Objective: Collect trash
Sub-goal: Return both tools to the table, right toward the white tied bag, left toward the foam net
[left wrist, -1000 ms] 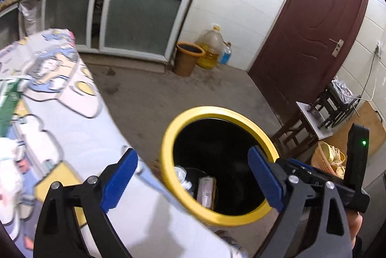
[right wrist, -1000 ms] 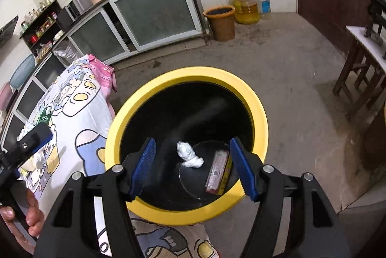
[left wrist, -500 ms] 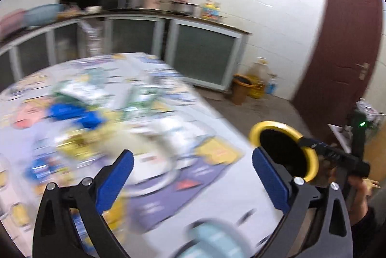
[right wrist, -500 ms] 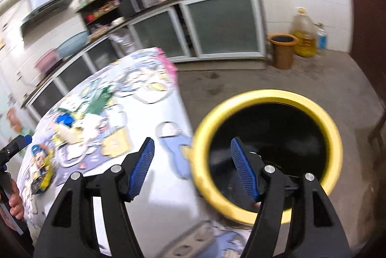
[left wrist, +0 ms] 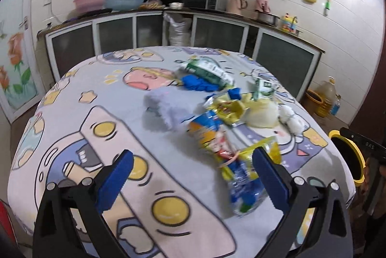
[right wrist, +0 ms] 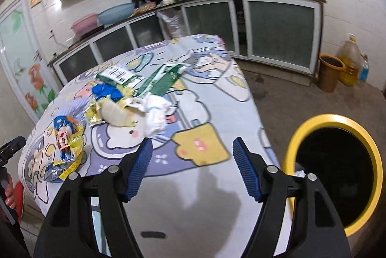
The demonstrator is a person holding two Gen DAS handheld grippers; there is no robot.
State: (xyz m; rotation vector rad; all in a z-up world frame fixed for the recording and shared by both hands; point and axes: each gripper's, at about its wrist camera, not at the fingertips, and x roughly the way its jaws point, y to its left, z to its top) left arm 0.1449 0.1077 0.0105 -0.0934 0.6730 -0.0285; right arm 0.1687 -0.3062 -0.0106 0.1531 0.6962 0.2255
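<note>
Both tongs gape empty, the right tongs [right wrist: 191,168] opening, while a yellow snack wrapper [left wrist: 243,176] lies lengthwise toward the left tongs [left wrist: 193,182].

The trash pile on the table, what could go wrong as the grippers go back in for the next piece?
The wrappers overlap: the yellow snack bag lies partly under the orange packet, so the left gripper, jaws wide and empty, might drag both.

The crumpled white tissue is light and could slip from the opening, empty right gripper.

The yellow-rimmed bin stands off the table's edge, so a loose piece may land on the floor.
</note>
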